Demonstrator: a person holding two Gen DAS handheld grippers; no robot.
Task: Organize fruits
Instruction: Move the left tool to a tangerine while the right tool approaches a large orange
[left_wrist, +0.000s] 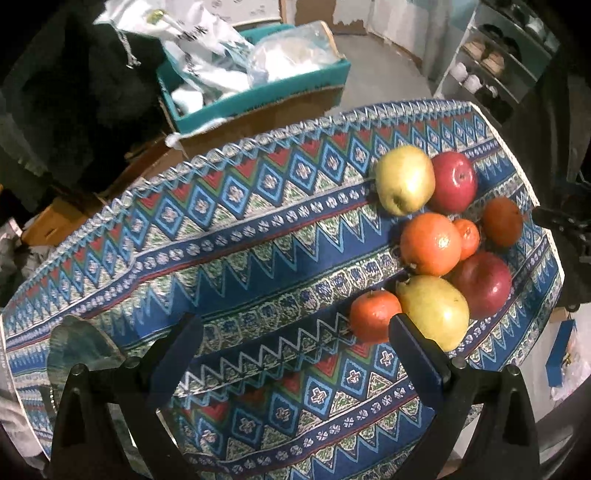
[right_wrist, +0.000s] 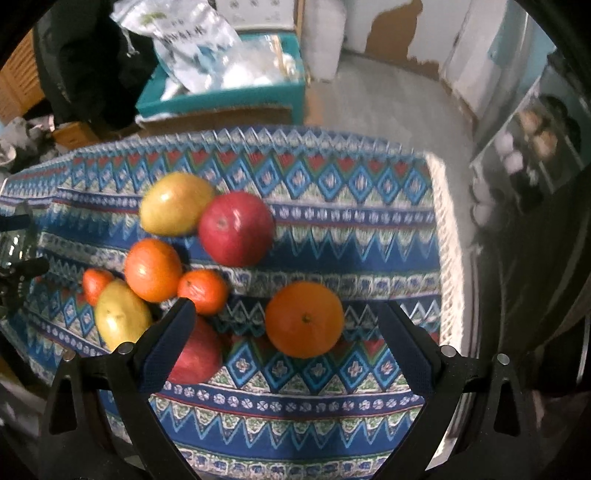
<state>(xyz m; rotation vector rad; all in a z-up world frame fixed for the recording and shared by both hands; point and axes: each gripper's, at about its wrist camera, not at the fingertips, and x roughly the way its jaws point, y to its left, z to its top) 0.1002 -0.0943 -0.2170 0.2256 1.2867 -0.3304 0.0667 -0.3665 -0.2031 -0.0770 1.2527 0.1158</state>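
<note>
Several fruits lie on a patterned blue tablecloth (left_wrist: 258, 236). In the left wrist view a yellow apple (left_wrist: 404, 180), a red apple (left_wrist: 453, 181), a large orange (left_wrist: 430, 243), a small tangerine (left_wrist: 373, 314) and a yellow pear-like fruit (left_wrist: 436, 310) cluster at the right. My left gripper (left_wrist: 295, 328) is open and empty, its right finger just in front of the yellow fruit. In the right wrist view my right gripper (right_wrist: 284, 314) is open, and a large orange (right_wrist: 304, 319) lies between its fingers, apart from both. A red apple (right_wrist: 236, 229) lies beyond.
A clear glass dish (left_wrist: 79, 350) sits by the left gripper's left finger. Beyond the table's far edge stand a teal box (left_wrist: 255, 96) of plastic bags and cardboard boxes. A shoe rack (left_wrist: 491, 59) stands at the far right. The cloth's fringed right edge (right_wrist: 448, 251) is close to the orange.
</note>
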